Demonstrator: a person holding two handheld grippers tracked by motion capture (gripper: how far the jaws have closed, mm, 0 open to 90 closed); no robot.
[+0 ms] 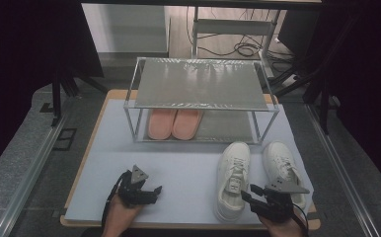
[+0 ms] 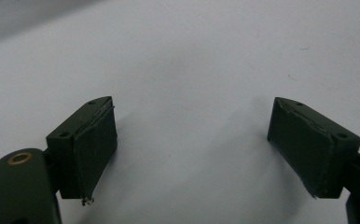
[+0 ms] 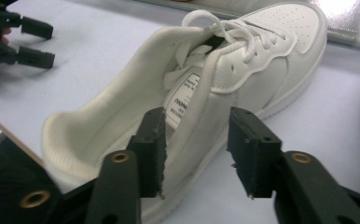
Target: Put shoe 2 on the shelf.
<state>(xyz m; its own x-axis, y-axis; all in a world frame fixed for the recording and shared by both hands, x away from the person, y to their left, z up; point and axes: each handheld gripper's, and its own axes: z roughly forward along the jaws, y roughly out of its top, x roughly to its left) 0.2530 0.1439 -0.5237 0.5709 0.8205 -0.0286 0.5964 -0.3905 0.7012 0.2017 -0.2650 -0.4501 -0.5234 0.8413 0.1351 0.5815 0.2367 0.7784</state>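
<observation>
The right hand-held gripper (image 1: 250,192) sits at the near right corner of the desk (image 1: 188,168). Its two black jaws stand apart. They point at the side of a white shoe (image 1: 233,180) by its heel. In the right gripper view the white shoe (image 3: 192,102) lies just past the jaws, with its side wall between them, but the pads do not press on it. The laces are tied and a small label shows inside.

A second white shoe (image 1: 283,170) lies just beside the first one, on its right, under the right gripper's grey plate. Both shoes point away from the person, toward a metal shoe rack (image 1: 201,96).

The left hand-held gripper (image 1: 154,190) rests near the front edge, well apart from the shoes. Its jaws are wide apart with nothing between them.

The desk has a pale blue-white top with a wooden edge. The rack stands at the far side. A pair of pink slippers (image 1: 173,123) sits on its lower shelf. Behind it are dark curtains, a grey floor and some cables (image 1: 243,49).
</observation>
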